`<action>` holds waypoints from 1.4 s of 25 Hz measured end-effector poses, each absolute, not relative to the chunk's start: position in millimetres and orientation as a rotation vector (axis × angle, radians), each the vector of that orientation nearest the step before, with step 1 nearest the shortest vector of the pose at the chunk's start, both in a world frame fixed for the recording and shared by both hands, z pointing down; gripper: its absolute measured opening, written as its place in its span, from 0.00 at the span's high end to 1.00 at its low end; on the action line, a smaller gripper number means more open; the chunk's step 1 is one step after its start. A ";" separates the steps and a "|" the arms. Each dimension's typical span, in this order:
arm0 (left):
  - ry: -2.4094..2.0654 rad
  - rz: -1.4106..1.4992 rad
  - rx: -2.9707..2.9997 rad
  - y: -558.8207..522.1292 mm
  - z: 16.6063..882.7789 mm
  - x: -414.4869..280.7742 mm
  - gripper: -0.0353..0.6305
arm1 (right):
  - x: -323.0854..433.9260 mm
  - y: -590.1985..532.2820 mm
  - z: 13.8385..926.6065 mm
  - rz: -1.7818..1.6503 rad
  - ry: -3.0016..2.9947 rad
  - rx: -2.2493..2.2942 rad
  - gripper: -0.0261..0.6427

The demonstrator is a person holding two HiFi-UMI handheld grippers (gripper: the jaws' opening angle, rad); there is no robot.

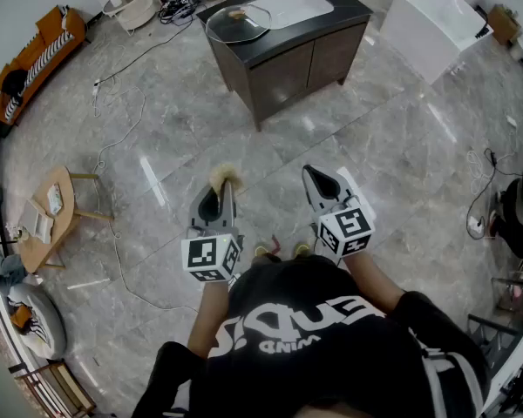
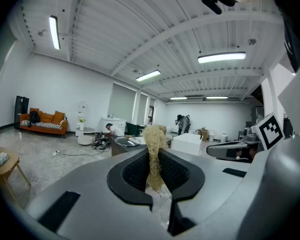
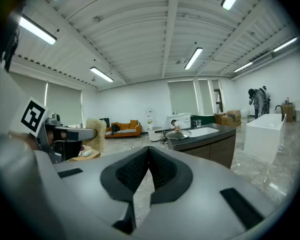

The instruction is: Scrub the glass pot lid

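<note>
Nearest, the person holds two grippers over the floor: the left gripper (image 1: 223, 190) is clamped on one straw-coloured scrubber (image 2: 153, 140) (its fuzzy top pokes up past the pads), while the right gripper (image 3: 149, 159) has its jaws pressed together on nothing. Far ahead stands one dark cabinet (image 1: 283, 61) with one white sink (image 1: 293, 7). The single glass pot lid (image 1: 237, 23) lies on its left countertop end, well apart from both grippers.
</note>
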State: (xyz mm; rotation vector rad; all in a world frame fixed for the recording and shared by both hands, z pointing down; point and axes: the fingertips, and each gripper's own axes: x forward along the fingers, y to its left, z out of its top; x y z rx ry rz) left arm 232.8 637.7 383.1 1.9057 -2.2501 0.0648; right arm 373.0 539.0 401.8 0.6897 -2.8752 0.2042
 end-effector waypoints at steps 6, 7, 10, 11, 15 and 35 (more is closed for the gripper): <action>-2.223 0.065 1.925 632.9 385.9 222.6 0.88 | 362.6 538.8 406.9 0.223 -2.868 0.726 0.94; -2.219 0.064 1.924 632.5 387.1 219.5 0.88 | 360.3 539.9 408.4 0.234 -2.869 0.727 0.94; -2.212 0.059 1.931 633.8 390.4 209.4 0.88 | 353.8 545.2 413.2 0.251 -2.869 0.731 0.94; -2.211 0.055 1.934 634.4 391.4 205.5 0.88 | 352.1 547.1 414.7 0.250 -2.868 0.733 0.94; -2.196 0.041 1.958 632.9 395.3 190.8 0.88 | 347.8 553.3 417.3 0.255 -2.875 0.764 0.94; -2.129 0.072 1.996 546.6 397.7 143.5 0.88 | 283.4 454.9 418.2 0.341 -2.936 0.805 0.94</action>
